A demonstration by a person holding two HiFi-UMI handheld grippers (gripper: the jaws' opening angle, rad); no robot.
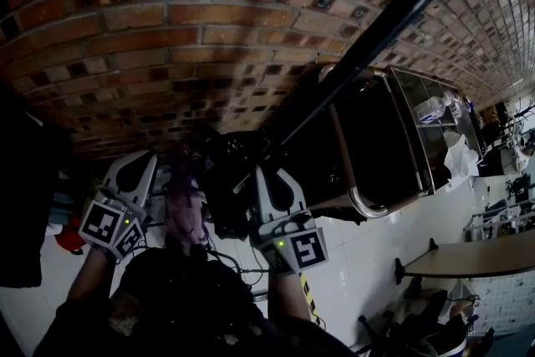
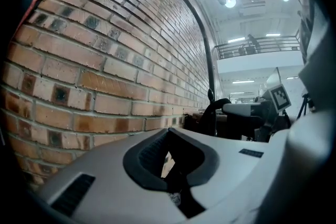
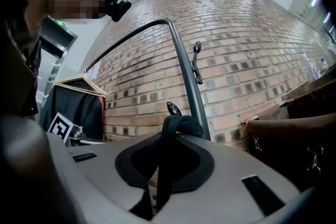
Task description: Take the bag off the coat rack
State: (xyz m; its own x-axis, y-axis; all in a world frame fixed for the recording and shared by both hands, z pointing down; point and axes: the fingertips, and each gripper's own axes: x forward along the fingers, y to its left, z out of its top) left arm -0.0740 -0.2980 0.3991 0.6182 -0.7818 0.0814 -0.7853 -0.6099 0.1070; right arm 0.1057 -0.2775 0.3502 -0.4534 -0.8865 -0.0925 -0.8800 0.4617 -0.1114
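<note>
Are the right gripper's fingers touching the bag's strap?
Touching. In the right gripper view, the right gripper has its fingers clamped on the black strap, which runs up between them.

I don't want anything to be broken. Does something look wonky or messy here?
Nothing looks broken, spilled or crooked. The bag's black strap is pinched in the right claw, close to the coat rack pole, with a plain brick wall behind.

coat rack (image 3: 188, 86) before brick wall (image 3: 252, 34), bag strap (image 3: 181, 126) beside rack
</note>
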